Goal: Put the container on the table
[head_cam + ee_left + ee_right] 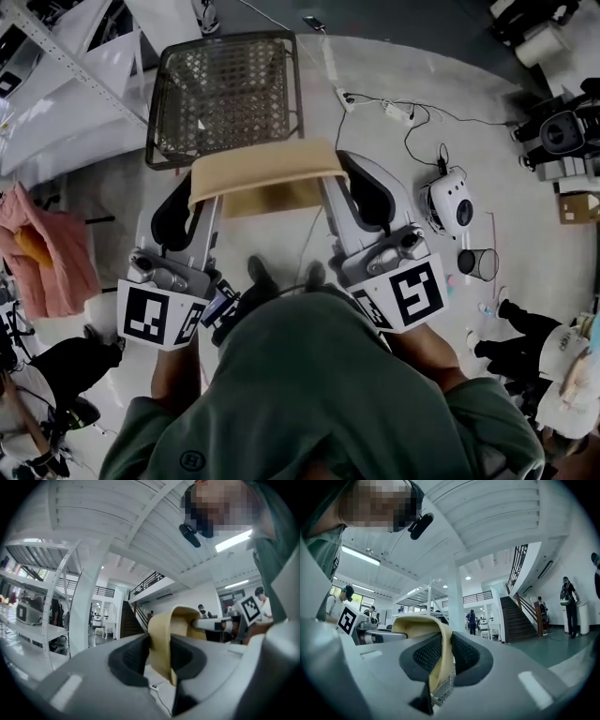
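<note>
In the head view I carry the container (225,94), a dark wire-mesh basket with a tan band (262,171) along its near edge, above the floor in front of me. My left gripper (204,202) is shut on the band's left end and my right gripper (330,192) on its right end. In the left gripper view the tan band (161,634) stands pinched between the dark pads of the left gripper (159,656). The right gripper view shows the band (440,653) clamped in the right gripper (443,658), with mesh (443,693) below it.
On the grey floor to the right lie a power strip with cables (398,112), a white device (455,206) and a small dark cup (480,264). White shelving (56,84) stands at upper left, pink cloth (42,258) at left. People stand near a staircase (520,616).
</note>
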Motion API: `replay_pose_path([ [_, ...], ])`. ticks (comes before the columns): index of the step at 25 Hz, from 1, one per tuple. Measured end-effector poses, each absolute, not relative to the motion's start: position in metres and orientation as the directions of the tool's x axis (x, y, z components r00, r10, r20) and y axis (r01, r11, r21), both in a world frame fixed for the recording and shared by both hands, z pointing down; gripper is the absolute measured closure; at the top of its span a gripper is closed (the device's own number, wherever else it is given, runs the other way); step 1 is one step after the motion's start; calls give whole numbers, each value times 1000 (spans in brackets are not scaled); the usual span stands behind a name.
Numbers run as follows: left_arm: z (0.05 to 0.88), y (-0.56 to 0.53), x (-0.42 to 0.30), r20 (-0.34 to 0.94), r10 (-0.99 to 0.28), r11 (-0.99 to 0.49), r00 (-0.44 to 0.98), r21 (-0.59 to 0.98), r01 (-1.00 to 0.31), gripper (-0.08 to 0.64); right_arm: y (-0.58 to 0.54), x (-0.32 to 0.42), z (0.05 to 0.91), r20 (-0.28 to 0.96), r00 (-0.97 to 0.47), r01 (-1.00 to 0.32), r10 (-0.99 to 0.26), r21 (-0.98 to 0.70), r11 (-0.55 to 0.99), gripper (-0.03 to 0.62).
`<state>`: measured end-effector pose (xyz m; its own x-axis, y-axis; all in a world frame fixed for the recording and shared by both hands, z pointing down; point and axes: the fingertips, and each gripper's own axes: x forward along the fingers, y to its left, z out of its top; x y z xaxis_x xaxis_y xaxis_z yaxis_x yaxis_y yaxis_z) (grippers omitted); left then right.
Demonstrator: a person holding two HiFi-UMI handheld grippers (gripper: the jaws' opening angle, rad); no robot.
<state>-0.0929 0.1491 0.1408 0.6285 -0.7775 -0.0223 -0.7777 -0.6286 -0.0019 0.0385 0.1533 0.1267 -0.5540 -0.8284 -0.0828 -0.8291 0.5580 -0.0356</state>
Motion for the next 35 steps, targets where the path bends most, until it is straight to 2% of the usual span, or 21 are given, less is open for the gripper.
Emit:
replay_pose_path([
  [8,139,104,-136,-35,-714,-700,699,-6,-714,469,119,-5,125,-87,-470,-881,-878,-19,473,532],
  [17,141,68,-144,-39,-692,-722,721,15,-692,469,87,-14,126,-62,-449,-893,-891,-8,450,532],
  [35,135,-48,-55,-11,-805,-593,593,20,-805,468,-52,75,125,-72,-593,-802,-802,-42,596,532],
])
